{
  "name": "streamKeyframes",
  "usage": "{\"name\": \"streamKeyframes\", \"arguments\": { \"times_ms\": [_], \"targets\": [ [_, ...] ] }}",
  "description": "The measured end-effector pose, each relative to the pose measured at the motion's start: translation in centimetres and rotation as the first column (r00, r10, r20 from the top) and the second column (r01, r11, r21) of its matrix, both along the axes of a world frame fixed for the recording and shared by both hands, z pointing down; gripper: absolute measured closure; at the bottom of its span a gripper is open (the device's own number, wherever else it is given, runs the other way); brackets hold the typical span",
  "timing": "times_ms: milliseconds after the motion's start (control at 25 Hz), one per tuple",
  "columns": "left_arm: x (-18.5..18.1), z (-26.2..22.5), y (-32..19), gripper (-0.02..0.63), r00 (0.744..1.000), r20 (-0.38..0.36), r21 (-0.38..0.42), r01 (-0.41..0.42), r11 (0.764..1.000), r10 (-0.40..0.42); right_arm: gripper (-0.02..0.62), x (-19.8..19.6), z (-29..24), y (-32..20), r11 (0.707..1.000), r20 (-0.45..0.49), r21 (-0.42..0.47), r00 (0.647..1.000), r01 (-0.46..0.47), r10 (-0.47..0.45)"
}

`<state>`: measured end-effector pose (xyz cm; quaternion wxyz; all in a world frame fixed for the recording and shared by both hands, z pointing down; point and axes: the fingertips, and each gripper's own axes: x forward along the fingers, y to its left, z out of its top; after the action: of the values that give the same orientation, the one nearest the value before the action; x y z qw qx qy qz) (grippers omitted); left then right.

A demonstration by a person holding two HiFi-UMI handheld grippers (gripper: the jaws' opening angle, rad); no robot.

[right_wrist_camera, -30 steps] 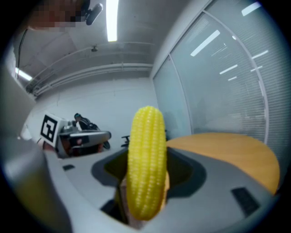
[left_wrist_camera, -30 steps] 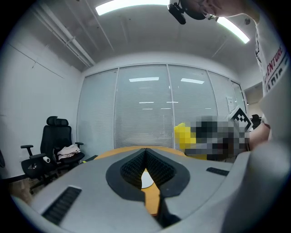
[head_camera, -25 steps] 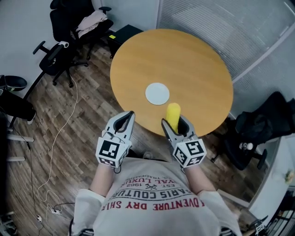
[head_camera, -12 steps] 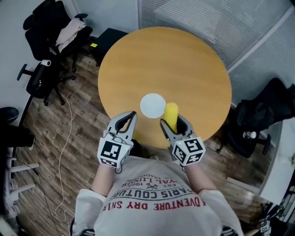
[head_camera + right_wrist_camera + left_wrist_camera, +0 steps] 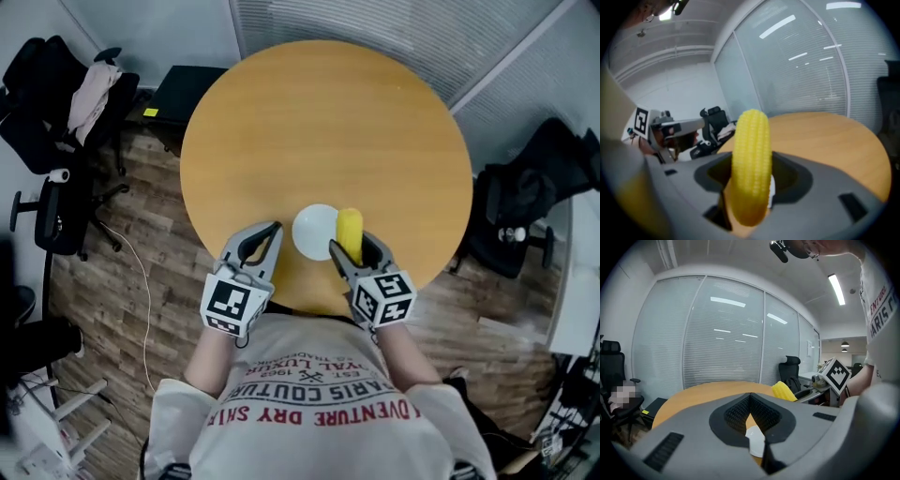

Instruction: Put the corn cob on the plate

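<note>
A small white plate point(image 5: 313, 231) lies near the front edge of the round wooden table point(image 5: 328, 122). My right gripper point(image 5: 354, 247) is shut on a yellow corn cob point(image 5: 350, 232), which stands out forward between its jaws just over the plate's right rim. In the right gripper view the corn cob point(image 5: 751, 164) fills the middle and hides most of the plate. My left gripper point(image 5: 266, 234) hovers left of the plate, jaws shut and holding nothing. Through the left gripper point(image 5: 752, 425) I see a bit of the plate point(image 5: 754, 437) and the corn cob point(image 5: 783, 391) to the right.
Black office chairs point(image 5: 52, 103) and a black box point(image 5: 192, 86) stand on the wood floor at the left. A dark chair with a bag point(image 5: 530, 197) is at the right. A cable point(image 5: 141, 281) trails on the floor. Blinds cover the glass wall behind the table.
Both grippers have come forward from off the table's near edge to over it. The corn cob is now at the plate's right rim. The right gripper's hold has not changed.
</note>
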<state>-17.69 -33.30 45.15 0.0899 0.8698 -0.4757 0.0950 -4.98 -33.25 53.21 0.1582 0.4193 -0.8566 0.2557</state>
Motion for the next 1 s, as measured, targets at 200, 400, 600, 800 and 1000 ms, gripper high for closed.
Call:
{"name": "streamKeyframes", "arguments": {
  "times_ms": [200, 400, 600, 800, 1000],
  "targets": [
    [-0.3, 2.7, -2.2, 0.572, 0.995, -0.005, -0.048, -0.096, 0.994, 0.096, 0.333, -0.8, 4.5, -1.0, 0.992, -0.067, -0.114, 0.997, -0.053, 0.045],
    [-1.0, 4.9, -3.7, 0.572, 0.990, -0.021, -0.080, -0.142, 0.987, 0.141, 0.333, -1.6, 8.3, -2.2, 0.982, -0.131, -0.166, 0.989, -0.093, 0.071],
    [-1.2, 7.2, -4.3, 0.572, 0.987, -0.023, -0.120, -0.162, 0.979, 0.161, 0.333, -2.0, 12.2, -2.4, 0.967, -0.203, -0.233, 0.978, -0.099, 0.051],
    [-2.1, 8.2, -5.1, 0.572, 0.986, -0.034, -0.142, -0.169, 0.975, 0.166, 0.331, -3.1, 14.6, -2.8, 0.951, -0.238, -0.295, 0.971, -0.089, 0.017],
    [-2.7, 8.9, -5.7, 0.572, 0.987, -0.032, -0.160, -0.162, 0.974, 0.159, 0.331, -3.3, 16.8, -2.6, 0.928, -0.288, -0.363, 0.957, -0.082, -0.028]
  ]
}}
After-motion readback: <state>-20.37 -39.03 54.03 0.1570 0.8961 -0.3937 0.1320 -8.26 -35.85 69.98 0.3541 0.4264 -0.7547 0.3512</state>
